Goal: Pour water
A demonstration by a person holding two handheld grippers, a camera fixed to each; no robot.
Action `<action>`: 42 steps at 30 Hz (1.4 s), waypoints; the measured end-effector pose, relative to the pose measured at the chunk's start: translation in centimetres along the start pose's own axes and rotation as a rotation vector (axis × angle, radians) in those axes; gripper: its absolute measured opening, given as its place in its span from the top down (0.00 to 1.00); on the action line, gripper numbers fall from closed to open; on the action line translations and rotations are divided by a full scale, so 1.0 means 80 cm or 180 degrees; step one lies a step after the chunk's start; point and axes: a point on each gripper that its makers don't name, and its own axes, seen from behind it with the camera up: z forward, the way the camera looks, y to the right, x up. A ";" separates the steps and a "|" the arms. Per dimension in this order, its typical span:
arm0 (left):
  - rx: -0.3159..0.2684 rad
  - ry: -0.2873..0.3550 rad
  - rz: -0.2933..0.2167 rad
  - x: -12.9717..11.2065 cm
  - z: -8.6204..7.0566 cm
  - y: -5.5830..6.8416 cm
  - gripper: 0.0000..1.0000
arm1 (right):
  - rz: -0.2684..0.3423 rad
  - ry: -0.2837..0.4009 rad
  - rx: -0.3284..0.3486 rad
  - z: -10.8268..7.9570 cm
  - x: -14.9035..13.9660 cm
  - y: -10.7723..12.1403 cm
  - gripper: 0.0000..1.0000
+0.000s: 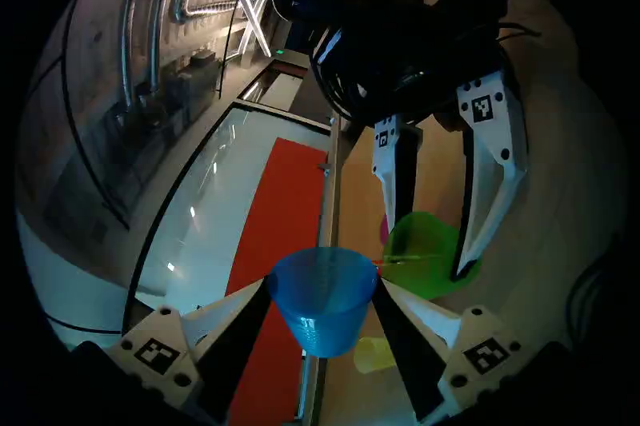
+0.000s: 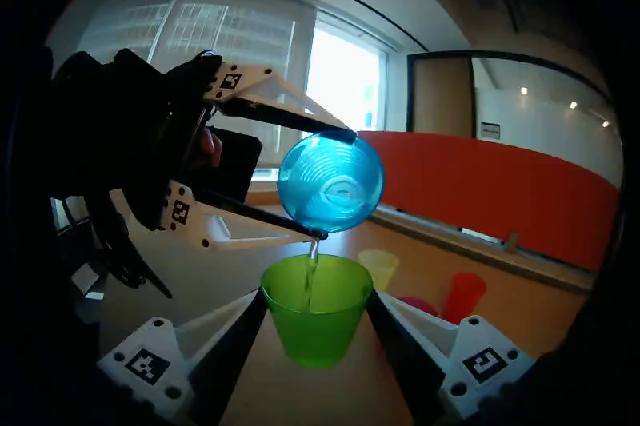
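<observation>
A blue translucent cup point(image 1: 322, 308) is held between the fingers of my left gripper point(image 1: 320, 306), tipped far over. In the right gripper view the blue cup point(image 2: 330, 181) hangs above a green cup point(image 2: 318, 310), and a thin stream of water point(image 2: 310, 266) runs from its rim into the green one. My right gripper point(image 2: 316, 318) is shut on the green cup and keeps it upright. In the left gripper view the green cup point(image 1: 424, 254) sits between the right gripper's white fingers point(image 1: 490, 178), just beyond the blue cup.
A yellow cup point(image 2: 378, 266), an orange-red cup point(image 2: 463, 296) and a pink one point(image 2: 416, 304) stand on the wooden table point(image 2: 240, 274) behind the green cup. An orange partition point(image 2: 496, 186) runs along the table's far edge. A gloved hand point(image 2: 120, 154) holds the left gripper.
</observation>
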 end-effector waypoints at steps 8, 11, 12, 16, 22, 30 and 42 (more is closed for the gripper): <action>0.0007 0.0002 0.0092 0.002 -0.001 -0.002 0.13 | 0.0000 0.0006 -0.0006 0.000 0.001 0.002 0.09; 0.0010 0.0007 0.0121 0.003 -0.001 -0.003 0.13 | -0.0001 0.0011 -0.0007 -0.001 0.001 0.002 0.09; 0.0010 0.0008 0.0128 0.004 -0.001 -0.003 0.13 | 0.0000 0.0012 -0.0007 -0.001 0.002 0.002 0.09; 0.0012 0.0010 0.0162 0.005 0.000 -0.004 0.13 | 0.0001 0.0013 -0.0007 -0.002 0.002 0.002 0.09; 0.0008 0.0010 0.0190 0.005 0.000 -0.003 0.13 | 0.0001 0.0013 -0.0005 -0.002 0.002 0.002 0.09; 0.0010 0.0017 0.0268 0.005 0.001 -0.004 0.13 | 0.0000 0.0013 -0.0003 -0.001 0.003 0.001 0.09; 0.0041 0.0020 0.0447 0.009 0.002 -0.008 0.12 | -0.0003 0.0017 -0.0004 -0.001 0.003 0.001 0.09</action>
